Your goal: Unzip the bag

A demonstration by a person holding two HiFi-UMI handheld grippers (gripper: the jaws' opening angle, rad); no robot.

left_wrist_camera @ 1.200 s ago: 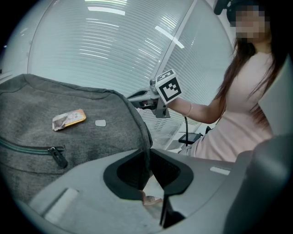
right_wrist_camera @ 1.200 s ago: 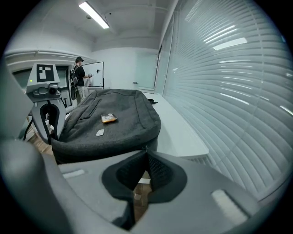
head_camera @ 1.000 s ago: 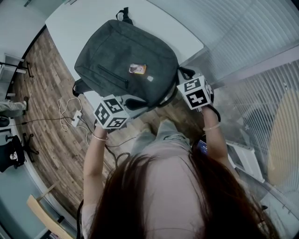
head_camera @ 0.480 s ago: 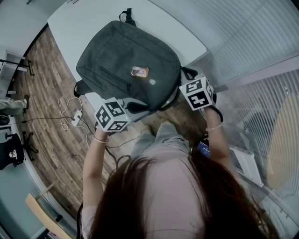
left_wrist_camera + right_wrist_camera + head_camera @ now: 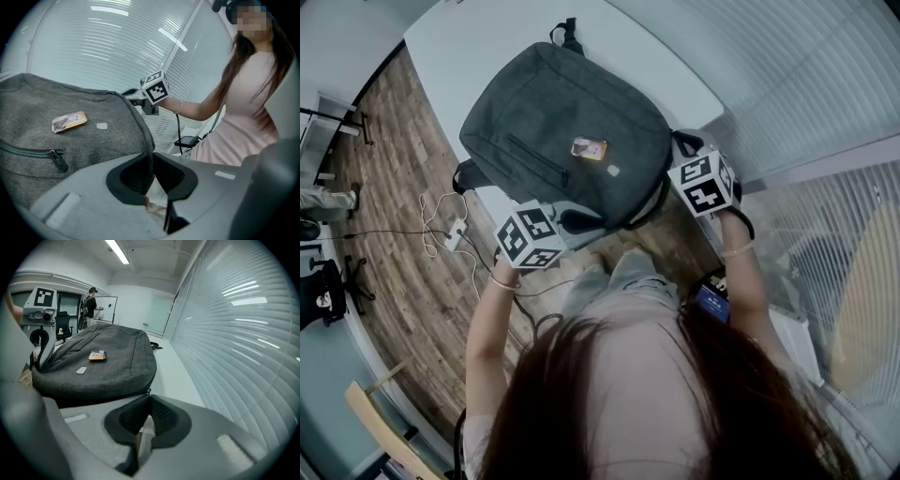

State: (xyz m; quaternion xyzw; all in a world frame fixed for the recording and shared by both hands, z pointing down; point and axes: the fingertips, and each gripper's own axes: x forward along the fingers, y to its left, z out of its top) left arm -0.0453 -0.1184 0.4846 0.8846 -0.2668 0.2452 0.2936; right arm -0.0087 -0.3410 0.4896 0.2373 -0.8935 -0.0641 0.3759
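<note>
A grey backpack (image 5: 562, 131) lies flat on a white table, with an orange tag (image 5: 589, 148) on its face. In the left gripper view the backpack (image 5: 70, 140) fills the left side, and my left gripper (image 5: 151, 159) is shut on its thin near edge. My left gripper (image 5: 561, 219) sits at the bag's near left side. My right gripper (image 5: 673, 173) is at the near right corner. In the right gripper view the right gripper (image 5: 150, 399) has its pads together on a small zipper pull at the rim of the backpack (image 5: 103, 362).
The white table (image 5: 487, 47) runs away from me, with window blinds along its right. Cables and a power strip (image 5: 450, 234) lie on the wood floor at the left. A small device (image 5: 710, 302) hangs at my waist. A person (image 5: 91, 301) stands far off at a whiteboard.
The right gripper has crept a little along the bag's right corner, away from me. The left gripper keeps its hold in the same spot on the bag.
</note>
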